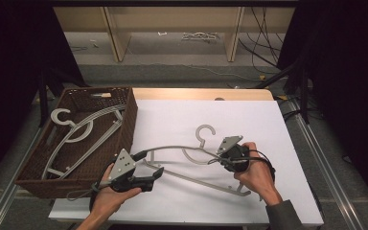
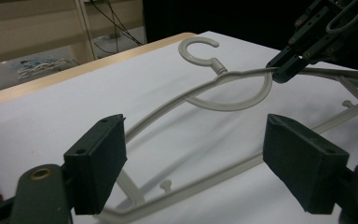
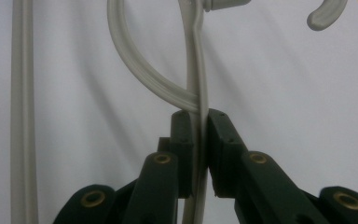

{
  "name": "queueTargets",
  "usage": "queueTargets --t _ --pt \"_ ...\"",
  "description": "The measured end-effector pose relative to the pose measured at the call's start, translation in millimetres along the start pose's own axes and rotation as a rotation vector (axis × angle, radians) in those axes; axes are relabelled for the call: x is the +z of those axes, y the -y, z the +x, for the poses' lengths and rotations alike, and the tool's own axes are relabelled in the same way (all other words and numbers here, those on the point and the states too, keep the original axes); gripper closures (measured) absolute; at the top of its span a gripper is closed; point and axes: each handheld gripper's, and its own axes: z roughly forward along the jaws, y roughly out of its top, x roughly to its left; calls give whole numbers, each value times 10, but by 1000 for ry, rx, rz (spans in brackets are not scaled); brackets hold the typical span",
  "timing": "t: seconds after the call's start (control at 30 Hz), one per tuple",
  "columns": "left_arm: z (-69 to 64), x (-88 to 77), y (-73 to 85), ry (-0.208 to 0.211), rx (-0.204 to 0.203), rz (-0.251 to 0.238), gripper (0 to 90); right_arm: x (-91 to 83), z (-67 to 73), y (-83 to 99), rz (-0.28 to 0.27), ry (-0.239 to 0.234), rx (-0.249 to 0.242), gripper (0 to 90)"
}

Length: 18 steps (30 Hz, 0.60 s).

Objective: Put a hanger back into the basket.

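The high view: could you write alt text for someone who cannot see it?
Two hands hold a grey plastic hanger over a white table: the right tool is clamped on its arm near the hook, while the left tool sits open at its other end. A brown wicker basket holding more hangers stands at the table's left.

The high view looks forward and down from above the person's side onto the white table, taking in the wicker basket at left and the floor beyond. The left gripper view sits low, close to the tabletop, facing across the grey hanger toward the right gripper. The right gripper view looks from very close along that same hanger's arm; all three views share it.
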Motion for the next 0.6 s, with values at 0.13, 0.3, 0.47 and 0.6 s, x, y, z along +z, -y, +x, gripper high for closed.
queueTargets --t 0.13,0.3,0.47,0.6 --pt "-36 125 -72 20 43 46 191 -36 58 -24 0 -5 -22 820" --pt "-54 283 -154 32 68 78 194 -101 119 -54 -15 0 -57 820" --pt "-48 414 -244 44 75 115 201 -176 176 -76 -23 9 -85 820" --pt "-59 524 -285 61 94 162 212 -221 230 -94 -31 9 -113 821"
